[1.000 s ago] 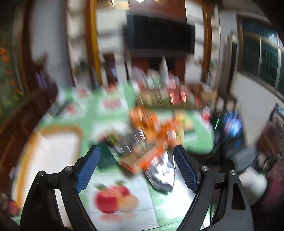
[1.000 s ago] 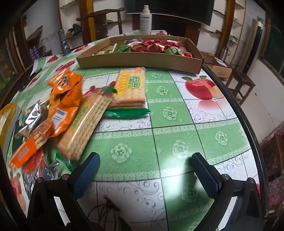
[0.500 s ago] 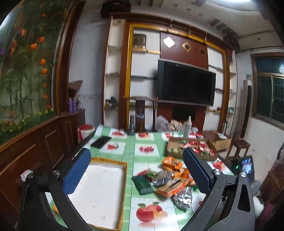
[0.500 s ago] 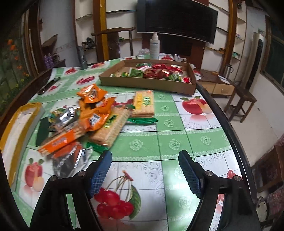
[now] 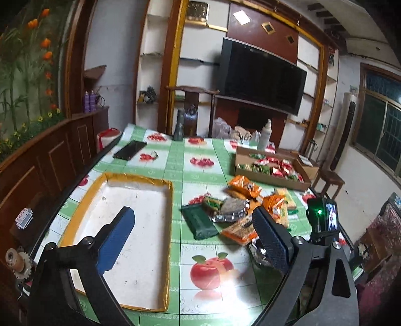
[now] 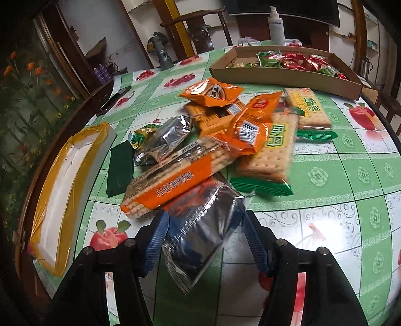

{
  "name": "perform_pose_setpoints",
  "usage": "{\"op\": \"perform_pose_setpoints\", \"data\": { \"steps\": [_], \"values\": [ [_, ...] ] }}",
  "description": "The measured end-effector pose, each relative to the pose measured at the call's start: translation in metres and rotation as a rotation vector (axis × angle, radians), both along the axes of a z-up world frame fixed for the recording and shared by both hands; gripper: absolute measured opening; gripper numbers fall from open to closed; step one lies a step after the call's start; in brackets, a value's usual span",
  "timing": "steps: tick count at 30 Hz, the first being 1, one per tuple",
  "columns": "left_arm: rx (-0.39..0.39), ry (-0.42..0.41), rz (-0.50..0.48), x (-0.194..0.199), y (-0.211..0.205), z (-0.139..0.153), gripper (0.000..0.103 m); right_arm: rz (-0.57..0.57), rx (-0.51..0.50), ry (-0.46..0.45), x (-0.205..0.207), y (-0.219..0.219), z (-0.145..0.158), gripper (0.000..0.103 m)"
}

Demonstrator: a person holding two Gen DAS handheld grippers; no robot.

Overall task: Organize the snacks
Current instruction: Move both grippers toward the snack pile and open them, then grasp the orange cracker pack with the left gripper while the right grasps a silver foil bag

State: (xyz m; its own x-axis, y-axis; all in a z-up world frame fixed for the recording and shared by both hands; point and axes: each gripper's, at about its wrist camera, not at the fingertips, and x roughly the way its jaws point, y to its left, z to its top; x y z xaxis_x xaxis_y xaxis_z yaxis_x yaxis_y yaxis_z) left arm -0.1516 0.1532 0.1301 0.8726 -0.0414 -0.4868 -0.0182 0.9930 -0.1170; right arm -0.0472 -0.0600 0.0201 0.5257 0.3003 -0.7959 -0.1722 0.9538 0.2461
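A pile of snack packs lies mid-table: orange bags, cracker packs, silver foil packs and a dark green pack. It also shows in the left wrist view. My right gripper is open, its fingers either side of a silver foil pack at the pile's near edge. My left gripper is open and empty, above the table between the white tray and the pile.
A yellow-rimmed white tray lies at the left. A cardboard box of red and green snacks stands at the far right, a spray bottle behind it. A phone and a grey flask sit further back.
My right gripper moved forward and down to the pile, and its fingers now straddle the silver foil pack. My left gripper swung up and steadied, then tilted down toward the tray and table.
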Motion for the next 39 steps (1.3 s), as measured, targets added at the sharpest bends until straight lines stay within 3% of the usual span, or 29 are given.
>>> {"op": "perform_pose_setpoints", "data": {
  "steps": [2,5,7,9,14,22,23,24,27,30,35,37,39],
  "values": [
    [0.014,0.040,-0.052,0.009,-0.010,-0.009,0.095,0.012,0.000,-0.008,-0.001,0.001,0.001,0.056],
    [0.052,0.085,-0.125,0.023,-0.030,-0.020,0.095,0.031,0.068,0.013,-0.004,-0.012,0.002,0.036],
    [0.084,0.124,-0.175,0.037,-0.044,-0.027,0.095,0.033,0.088,0.019,-0.005,-0.023,0.002,0.016],
    [0.114,0.161,-0.216,0.050,-0.058,-0.037,0.095,0.029,0.105,0.033,-0.007,-0.037,0.003,0.010],
    [0.192,0.270,-0.316,0.091,-0.089,-0.065,0.095,-0.027,0.051,0.000,-0.013,-0.068,0.005,0.016],
    [0.302,0.355,-0.374,0.136,-0.120,-0.097,0.095,0.000,0.161,-0.001,-0.020,-0.088,0.000,0.032],
    [0.317,0.379,-0.396,0.133,-0.125,-0.103,0.084,0.009,0.167,-0.006,-0.019,-0.087,0.002,0.034],
    [0.325,0.397,-0.409,0.134,-0.128,-0.106,0.060,0.016,0.168,-0.011,-0.019,-0.085,0.004,0.040],
    [0.359,0.399,-0.407,0.125,-0.132,-0.105,0.051,0.031,0.170,-0.028,-0.017,-0.079,0.009,0.045],
    [0.291,0.415,-0.413,0.111,-0.124,-0.096,0.045,0.047,0.169,-0.021,-0.017,-0.072,0.008,0.050],
    [0.223,0.438,-0.409,0.085,-0.105,-0.087,0.045,0.068,0.134,-0.009,-0.016,-0.059,0.005,0.058],
    [0.208,0.426,-0.414,0.078,-0.098,-0.082,0.050,0.064,0.118,-0.005,-0.014,-0.055,0.004,0.060],
    [0.237,0.404,-0.396,0.083,-0.098,-0.080,0.062,0.064,0.103,-0.001,-0.011,-0.050,0.003,0.061]
  ]
}}
